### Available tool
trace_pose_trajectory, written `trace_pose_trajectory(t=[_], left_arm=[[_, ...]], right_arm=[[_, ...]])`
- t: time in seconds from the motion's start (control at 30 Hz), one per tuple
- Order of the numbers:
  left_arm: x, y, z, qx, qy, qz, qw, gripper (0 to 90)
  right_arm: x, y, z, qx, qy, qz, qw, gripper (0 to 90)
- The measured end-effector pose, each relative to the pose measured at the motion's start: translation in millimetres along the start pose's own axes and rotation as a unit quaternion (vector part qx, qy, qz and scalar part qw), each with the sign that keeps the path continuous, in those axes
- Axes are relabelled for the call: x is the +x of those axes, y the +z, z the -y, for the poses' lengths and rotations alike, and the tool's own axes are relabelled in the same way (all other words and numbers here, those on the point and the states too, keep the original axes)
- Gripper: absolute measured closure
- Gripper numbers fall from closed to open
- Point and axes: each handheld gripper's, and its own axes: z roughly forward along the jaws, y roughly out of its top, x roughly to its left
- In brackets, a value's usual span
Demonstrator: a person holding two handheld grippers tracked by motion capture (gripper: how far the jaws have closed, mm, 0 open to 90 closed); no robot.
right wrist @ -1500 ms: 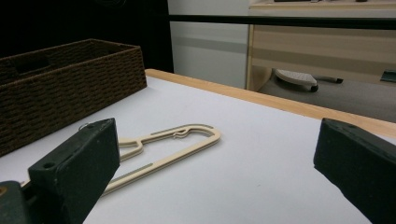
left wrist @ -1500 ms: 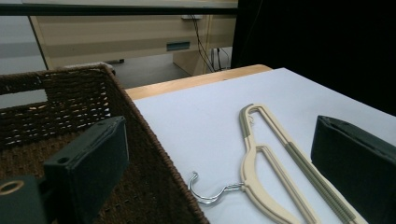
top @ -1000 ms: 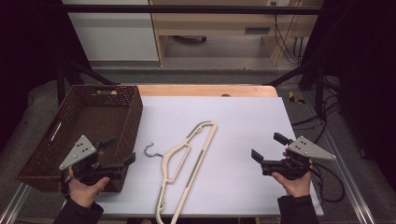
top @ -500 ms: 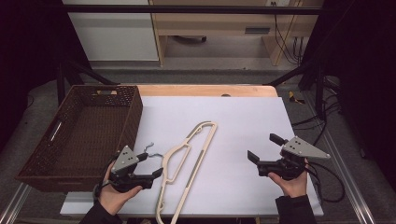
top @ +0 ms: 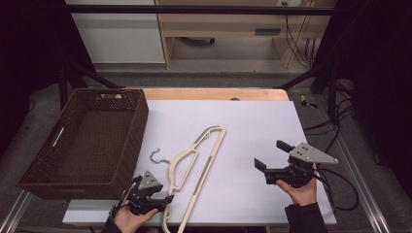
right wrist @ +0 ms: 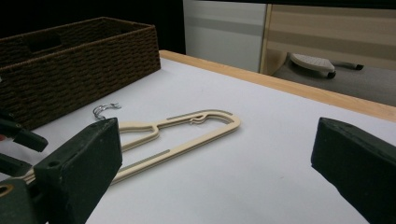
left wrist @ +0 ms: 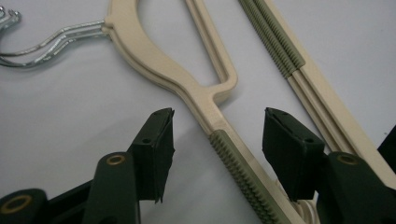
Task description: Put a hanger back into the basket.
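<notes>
I have the left claw (left wrist: 217,140) low over the hanger (top: 197,167) lying flat on the tabletop (top: 252,121) beside the basket (top: 82,141); jaws have just been closing, straddling its shoulder arm, pads not yet touching. Right claw (top: 272,155) waits wide, well apart.

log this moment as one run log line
left hand-held gripper: jaws just closing, astride hanger arm, pads not yet touching | right hand-held gripper: open, holding nothing | basket: beside hanger

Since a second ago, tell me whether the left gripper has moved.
Yes. The left gripper went from beside the brown wicker basket rightward to the cream plastic hanger, its jaws just closing, now astride the hanger's arm without pressing it.
</notes>
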Motion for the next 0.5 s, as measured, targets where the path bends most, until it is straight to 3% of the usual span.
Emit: trace_pose_trajectory(t=[0.3,0.5], left_arm=[[-5.2,12.9,2.3,0.030,-0.017,-0.006,0.9994,54.5],[-10.7,14.0,0.4,0.032,-0.026,-0.020,0.9989,62.8]], right_arm=[[3.4,7.6,2.3,0.014,-0.001,-0.004,0.9999,2.2],[4.4,10.1,3.3,0.020,-0.002,-0.006,0.9998,2.3]])
